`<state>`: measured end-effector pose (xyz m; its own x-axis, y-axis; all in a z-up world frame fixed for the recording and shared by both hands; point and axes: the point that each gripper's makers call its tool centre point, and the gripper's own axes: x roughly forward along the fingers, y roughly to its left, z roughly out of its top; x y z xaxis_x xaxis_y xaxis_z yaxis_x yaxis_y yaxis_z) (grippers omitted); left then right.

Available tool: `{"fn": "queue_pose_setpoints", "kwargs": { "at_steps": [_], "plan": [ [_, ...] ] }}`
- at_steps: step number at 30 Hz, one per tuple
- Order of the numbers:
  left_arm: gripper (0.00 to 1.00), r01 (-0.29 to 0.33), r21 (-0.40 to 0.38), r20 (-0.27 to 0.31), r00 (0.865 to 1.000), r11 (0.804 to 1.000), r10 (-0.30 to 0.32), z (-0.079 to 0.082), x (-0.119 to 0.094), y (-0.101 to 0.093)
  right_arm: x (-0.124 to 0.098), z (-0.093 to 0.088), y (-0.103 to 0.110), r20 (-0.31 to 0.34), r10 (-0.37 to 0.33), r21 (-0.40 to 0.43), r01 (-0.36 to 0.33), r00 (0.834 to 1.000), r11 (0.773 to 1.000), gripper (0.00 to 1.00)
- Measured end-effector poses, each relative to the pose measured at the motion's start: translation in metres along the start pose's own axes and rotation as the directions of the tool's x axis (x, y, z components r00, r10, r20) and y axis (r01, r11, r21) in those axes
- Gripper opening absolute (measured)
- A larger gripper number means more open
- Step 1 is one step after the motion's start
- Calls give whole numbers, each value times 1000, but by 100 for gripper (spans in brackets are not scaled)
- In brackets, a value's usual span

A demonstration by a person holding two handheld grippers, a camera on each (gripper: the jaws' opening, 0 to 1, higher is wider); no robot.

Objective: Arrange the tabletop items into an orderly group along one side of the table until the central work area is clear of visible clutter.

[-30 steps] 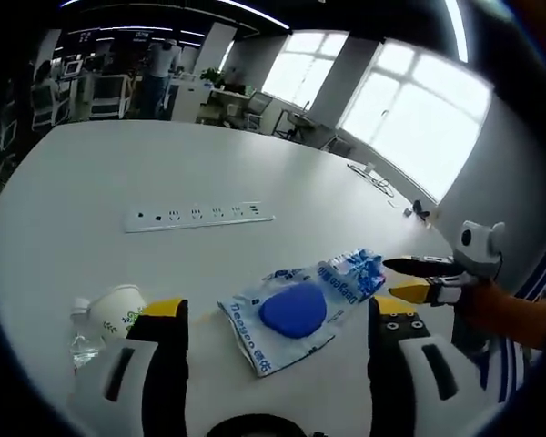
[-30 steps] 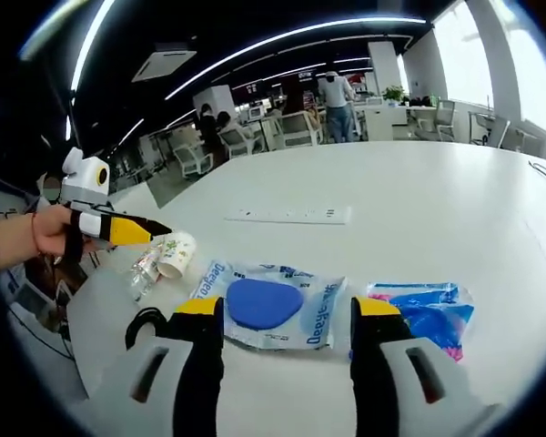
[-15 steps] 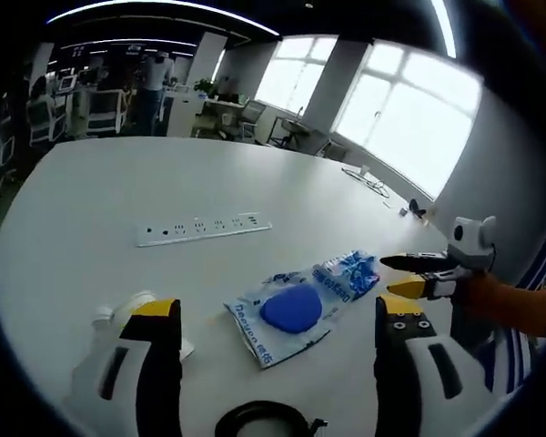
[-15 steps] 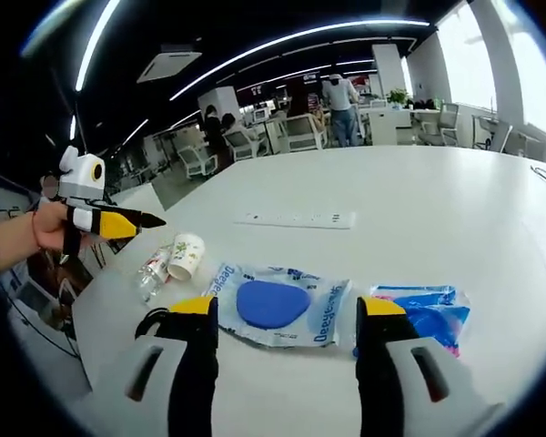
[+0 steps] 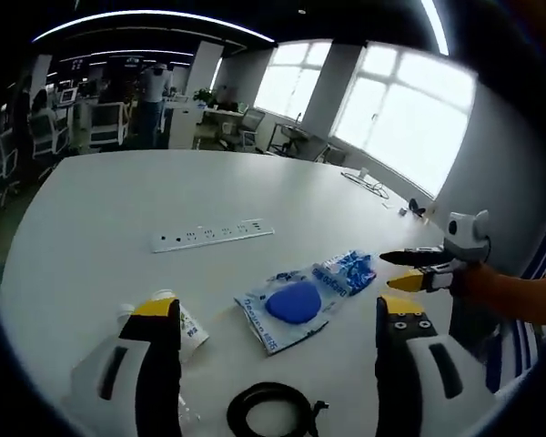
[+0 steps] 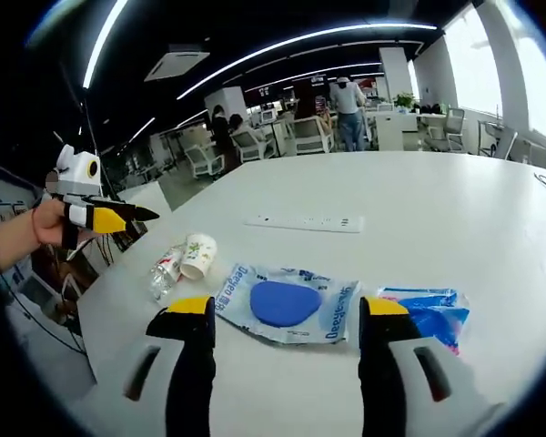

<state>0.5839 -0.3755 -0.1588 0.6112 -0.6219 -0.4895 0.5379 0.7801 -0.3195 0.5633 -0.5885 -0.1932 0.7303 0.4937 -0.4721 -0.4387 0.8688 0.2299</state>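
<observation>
On the white table, a power strip lies mid-table. Nearer are 2 plastic packs, one with a blue pad, one blue, then a paper cup against a bottle, and a black cable coil. The left gripper and right gripper are held wide open, empty. The pads are best pushed flat together toward the cup's side.

left hand-held gripper: open, empty | right hand-held gripper: open, empty
</observation>
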Motion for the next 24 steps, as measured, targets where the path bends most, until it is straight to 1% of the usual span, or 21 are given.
{"fn": "queue_pose_setpoints", "kwargs": {
  "at_steps": [16,18,24],
  "plan": [
    [90,-49,-15,8,999,999,49,-22,-40,5,-12,-6,21,-9,16,-17,-16,1000,1000,62],
    [90,-54,-23,17,998,998,54,-24,-46,6,-13,-6,24,-10,20,-18,-20,1000,1000,62],
    [90,-73,-29,8,997,997,74,-37,-61,9,-14,-9,35,-17,33,-27,-34,999,999,62]
  ]
}}
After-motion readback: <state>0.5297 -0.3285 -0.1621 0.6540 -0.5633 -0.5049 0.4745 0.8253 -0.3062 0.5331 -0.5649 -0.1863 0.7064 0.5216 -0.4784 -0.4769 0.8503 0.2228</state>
